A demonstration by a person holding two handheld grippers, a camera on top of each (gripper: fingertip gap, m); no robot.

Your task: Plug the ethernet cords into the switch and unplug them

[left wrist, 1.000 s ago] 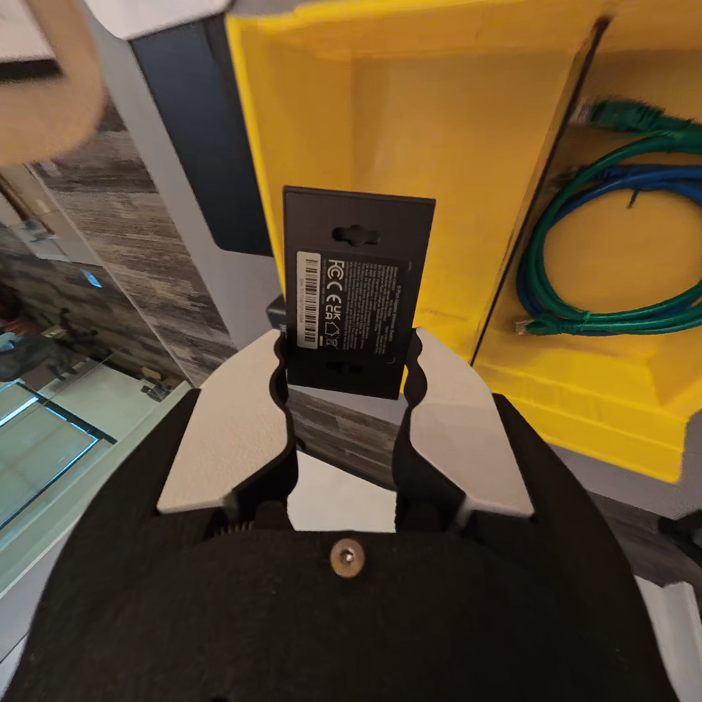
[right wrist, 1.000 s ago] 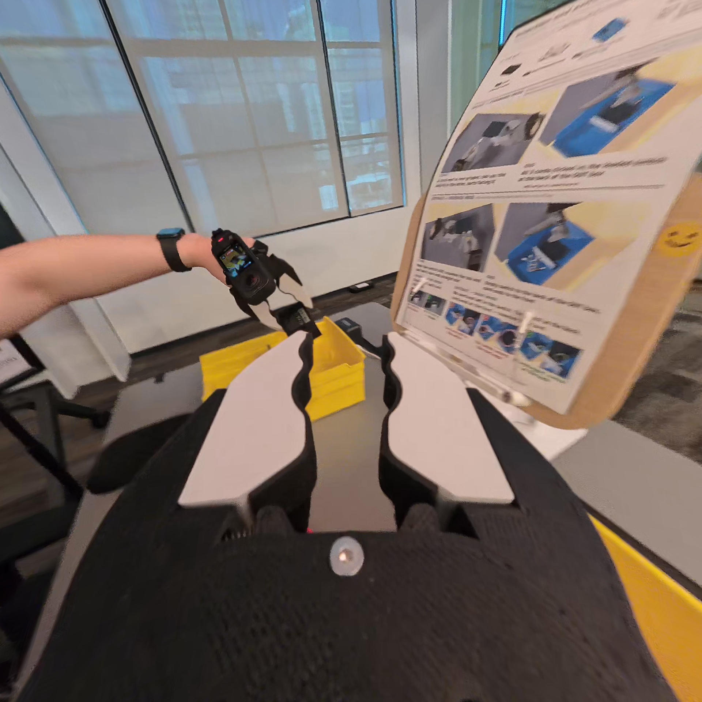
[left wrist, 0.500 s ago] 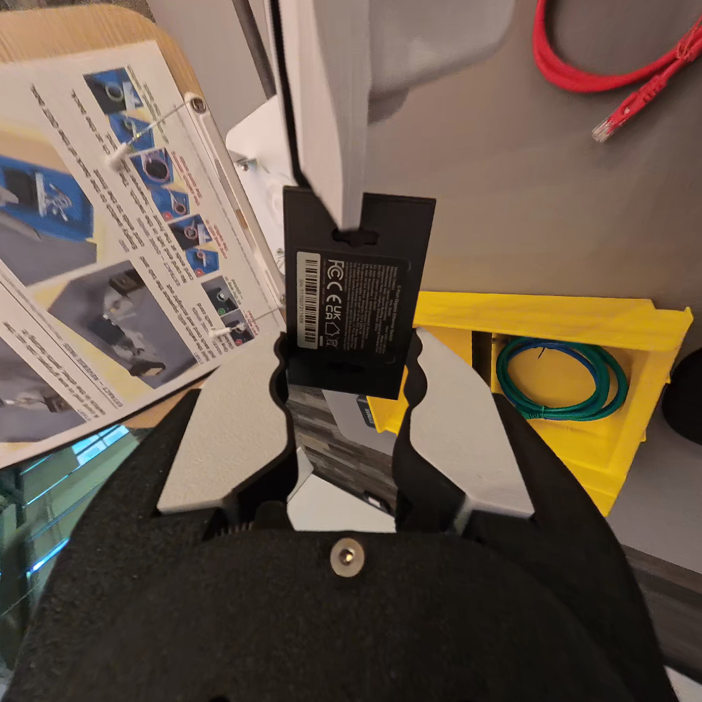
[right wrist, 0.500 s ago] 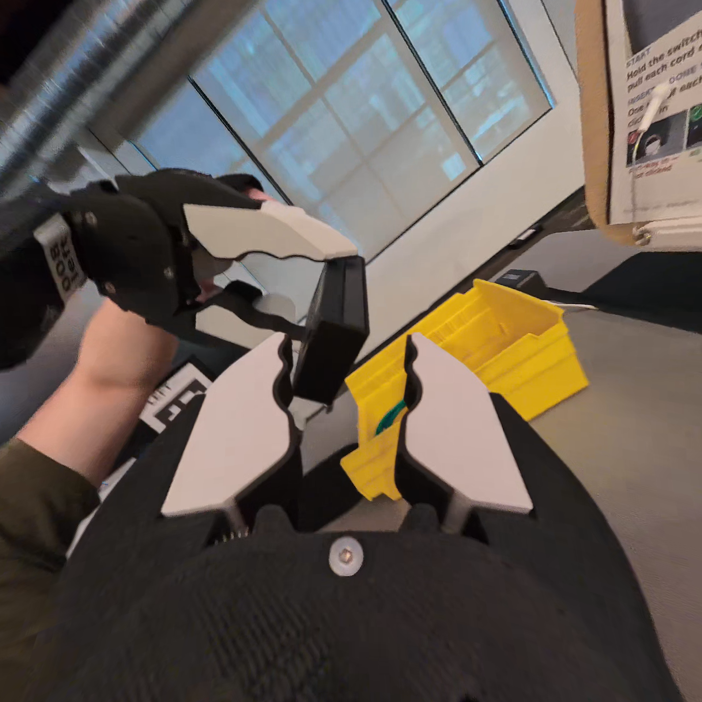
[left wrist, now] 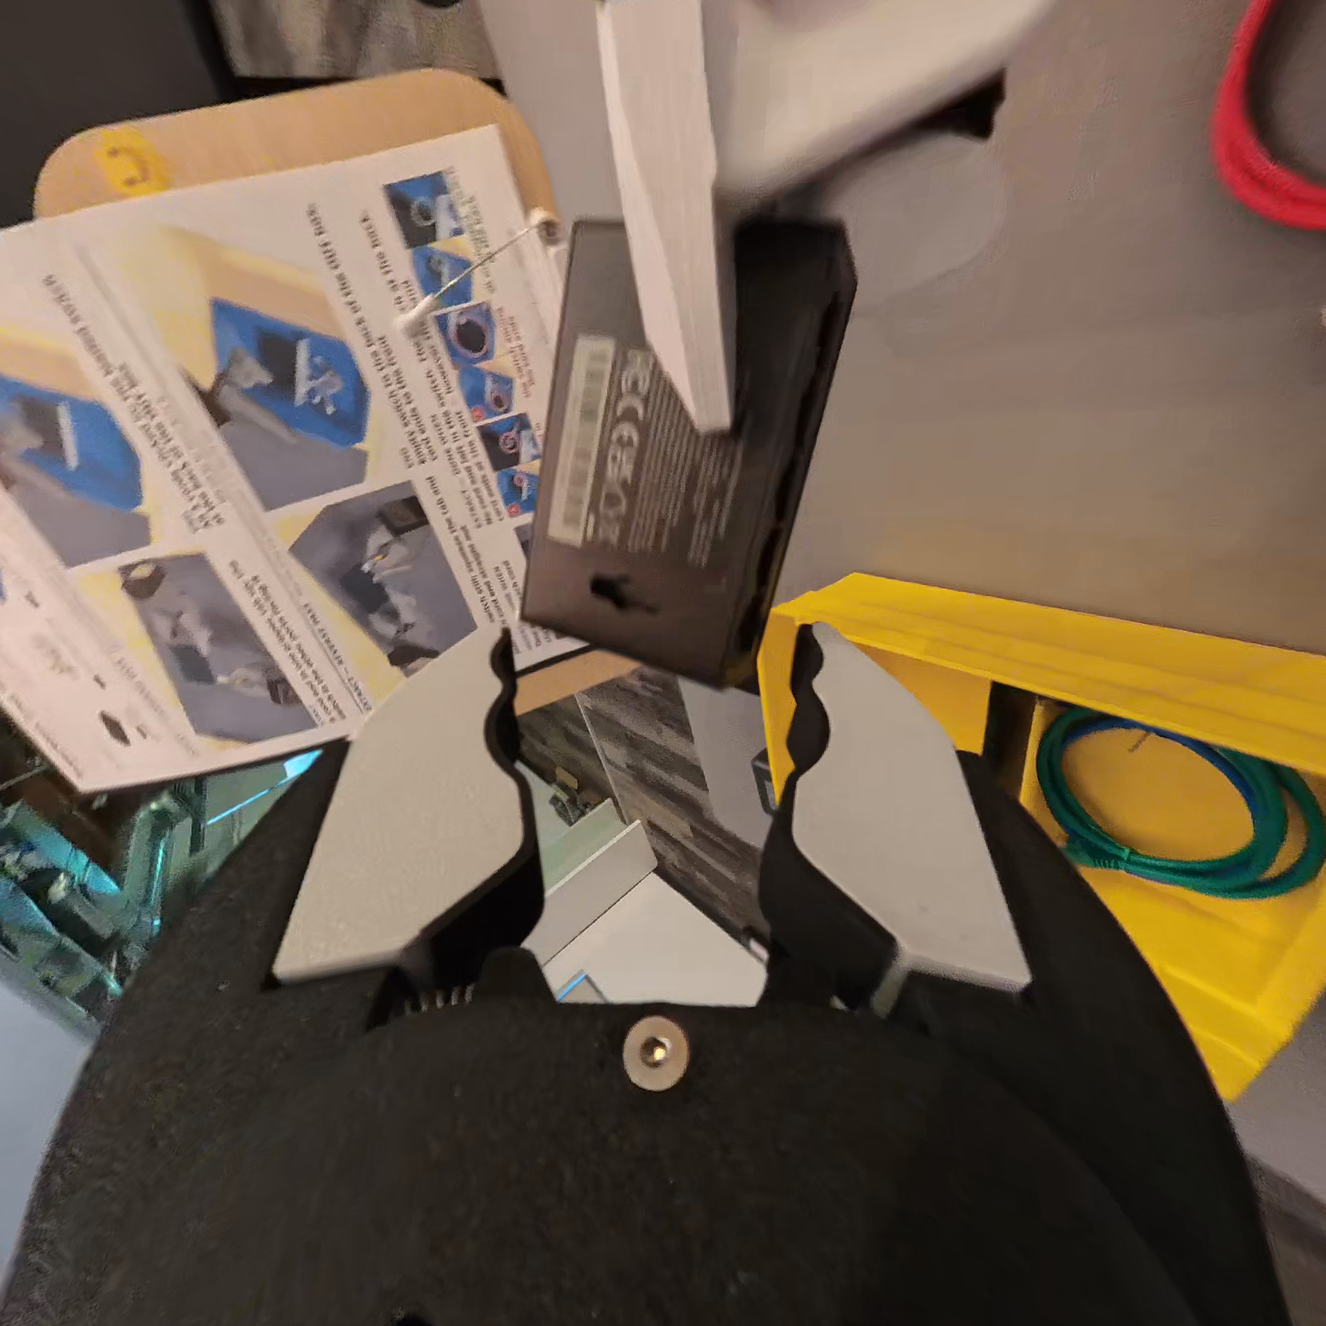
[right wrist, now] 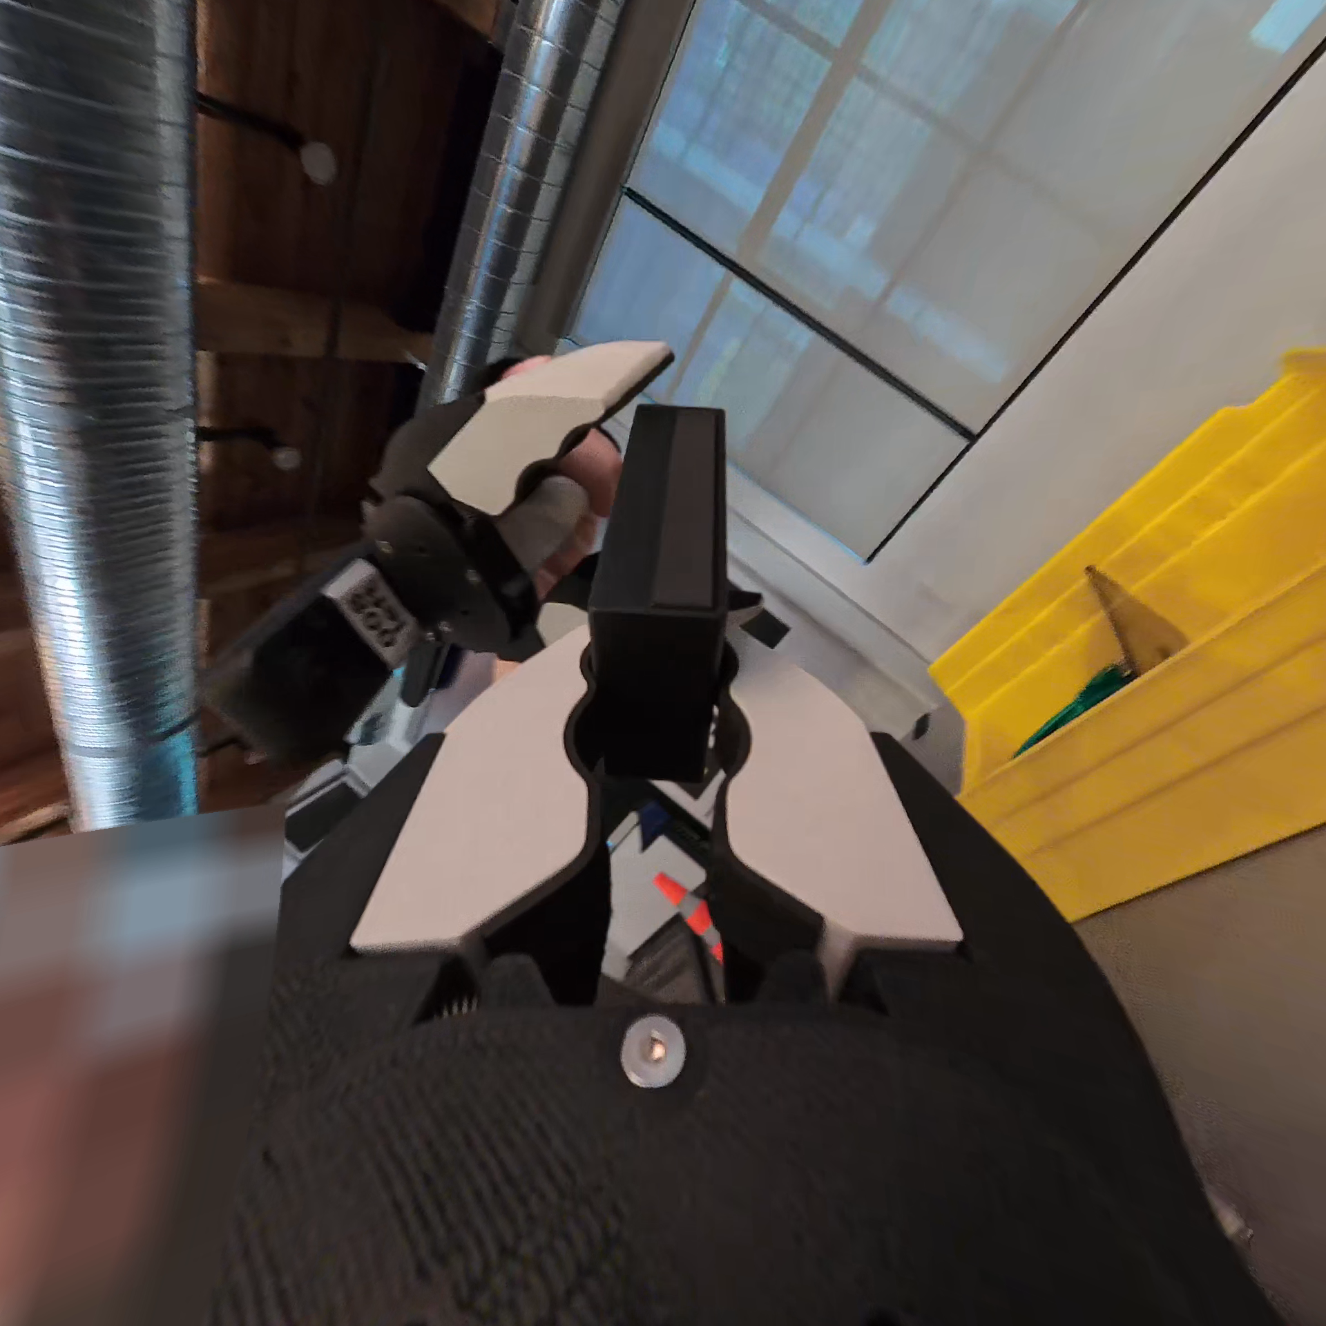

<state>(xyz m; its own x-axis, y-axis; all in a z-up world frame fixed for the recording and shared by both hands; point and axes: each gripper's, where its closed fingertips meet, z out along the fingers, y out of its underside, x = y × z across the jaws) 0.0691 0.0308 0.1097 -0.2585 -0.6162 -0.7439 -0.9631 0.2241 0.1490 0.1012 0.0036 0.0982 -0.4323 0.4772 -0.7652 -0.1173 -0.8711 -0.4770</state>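
Black switch (right wrist: 656, 631) clamped edge-on in our right gripper (right wrist: 656, 689), our left gripper (left wrist: 649, 667) spread wide and empty just near of it, green and blue cords (left wrist: 1177, 811) coiled in the yellow bin (left wrist: 1076, 646) at right.

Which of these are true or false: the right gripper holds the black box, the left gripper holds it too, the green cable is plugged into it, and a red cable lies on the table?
1. The right gripper holds the switch. True.
2. The left gripper grips it too. False: its fingers are open, the switch beyond their tips.
3. The green cable is plugged in. False: it lies coiled in the yellow bin.
4. A red cable lies on the table. True.
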